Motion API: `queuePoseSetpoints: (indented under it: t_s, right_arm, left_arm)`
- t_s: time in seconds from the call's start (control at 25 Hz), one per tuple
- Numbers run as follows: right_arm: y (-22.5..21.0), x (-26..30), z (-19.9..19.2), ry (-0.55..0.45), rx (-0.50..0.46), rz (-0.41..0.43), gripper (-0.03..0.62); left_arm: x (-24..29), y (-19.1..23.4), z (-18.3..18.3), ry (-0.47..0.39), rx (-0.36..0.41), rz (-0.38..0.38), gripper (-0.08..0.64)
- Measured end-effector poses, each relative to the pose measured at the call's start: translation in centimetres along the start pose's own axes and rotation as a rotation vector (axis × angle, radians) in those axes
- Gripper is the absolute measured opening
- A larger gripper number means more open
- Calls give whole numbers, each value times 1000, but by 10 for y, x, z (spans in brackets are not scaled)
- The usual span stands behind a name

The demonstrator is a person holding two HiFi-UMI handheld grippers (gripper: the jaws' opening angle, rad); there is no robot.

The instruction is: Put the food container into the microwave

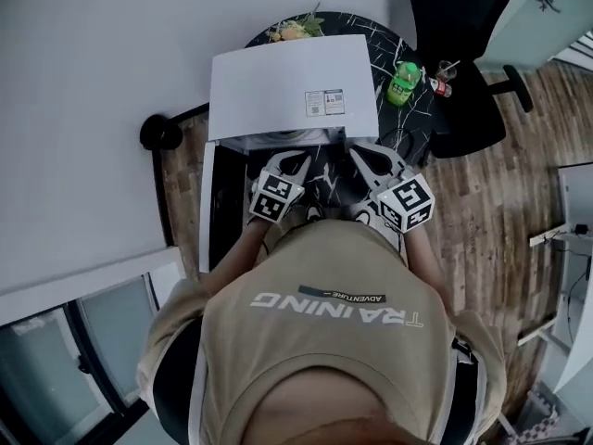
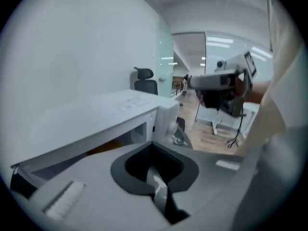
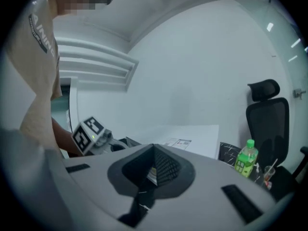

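1. White microwave [image 1: 292, 82] on the dark marbled surface [image 1: 371, 28], with its door [image 1: 208, 211] swung open at the left side.
2. Left gripper [image 1: 287, 163] and right gripper [image 1: 375, 160] held side by side just before the open cavity, apart from each other. Jaws of each pressed together, with nothing between them.
3. Food container not clearly found in any view. Only a dim orange shape [image 2: 103, 147] under the microwave's top, inside the cavity, in the left gripper view. Possibly the container, but too blurred to tell.
4. Judged step: if that shape is the container, placing is done and only the door is not yet shut. If not, no pick-up begun.
5. Next move, on the first reading: reach left to the door's outer edge and push it round its arc, keeping both grippers out of the cavity. Green bottle [image 1: 403, 82] well off to the right, no obstacle.
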State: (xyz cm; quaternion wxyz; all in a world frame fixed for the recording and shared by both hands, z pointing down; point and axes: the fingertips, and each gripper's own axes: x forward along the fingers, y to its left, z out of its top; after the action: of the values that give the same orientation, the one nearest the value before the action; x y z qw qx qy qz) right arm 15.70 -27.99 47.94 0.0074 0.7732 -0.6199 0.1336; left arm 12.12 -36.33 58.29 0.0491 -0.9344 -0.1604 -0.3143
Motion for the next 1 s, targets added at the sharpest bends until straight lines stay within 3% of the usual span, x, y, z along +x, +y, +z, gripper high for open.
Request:
queuePoseSetpoints:
  t_s: [0.12,0.28,0.6,0.8,1.0]
  right_arm:
    - [-4,5,2,64,-125,-8,9]
    - [-10,12,8,115,-229,-6,9]
    - [-21,26,82,19,-276,-19,9]
    - [-24,35,117,-10,-290,-78,9]
    - [-33,29,150,-126,-220,-197,9]
  left_arm:
    - [-24,-8,51,-163,-78,-74,8]
    - [-40,-7,97,-281,-71,-82,8]
    - [-68,23,160,-346,51,-7,8]
    - [-85,49,193,-411,61,61,8]
    - [-111,74,224,-536,4,210,8]
